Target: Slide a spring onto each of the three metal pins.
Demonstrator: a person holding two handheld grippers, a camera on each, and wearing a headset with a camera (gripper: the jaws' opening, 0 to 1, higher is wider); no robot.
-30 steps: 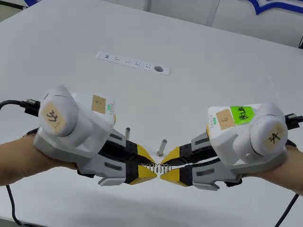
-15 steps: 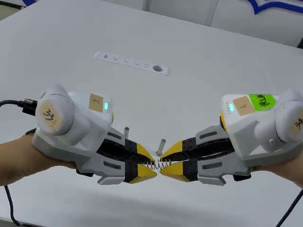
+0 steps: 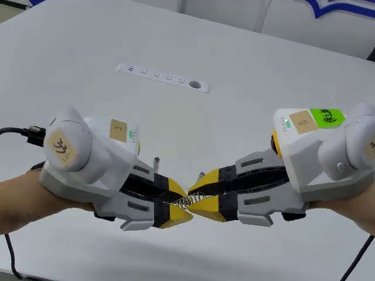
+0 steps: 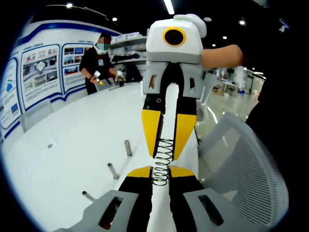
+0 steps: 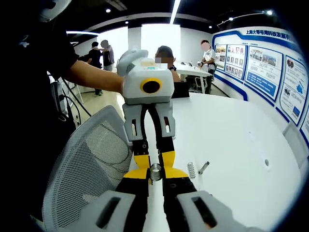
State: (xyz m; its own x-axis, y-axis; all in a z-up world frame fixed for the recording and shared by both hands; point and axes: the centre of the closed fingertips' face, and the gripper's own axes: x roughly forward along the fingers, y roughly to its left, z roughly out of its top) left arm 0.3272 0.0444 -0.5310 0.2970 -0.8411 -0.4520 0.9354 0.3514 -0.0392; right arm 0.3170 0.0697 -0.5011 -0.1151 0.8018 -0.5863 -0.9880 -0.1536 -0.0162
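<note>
- Your right gripper [image 3: 191,200] has come in closer to your left gripper [image 3: 183,206]. Their yellow tips now almost touch.
- The spring [image 3: 183,202] between them looks shorter and tilted now, not stretched out flat.
- The middle pin [image 3: 201,174] now peeks out just behind your right gripper's tip.

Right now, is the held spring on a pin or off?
Off. The spring is held between the left gripper and right gripper; the pins are bare.

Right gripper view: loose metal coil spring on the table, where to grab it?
Take the small metal coil spring across its middle coils, claw coming down from above the white table. It appears to lie on its side, so both open ends stay free.
</note>
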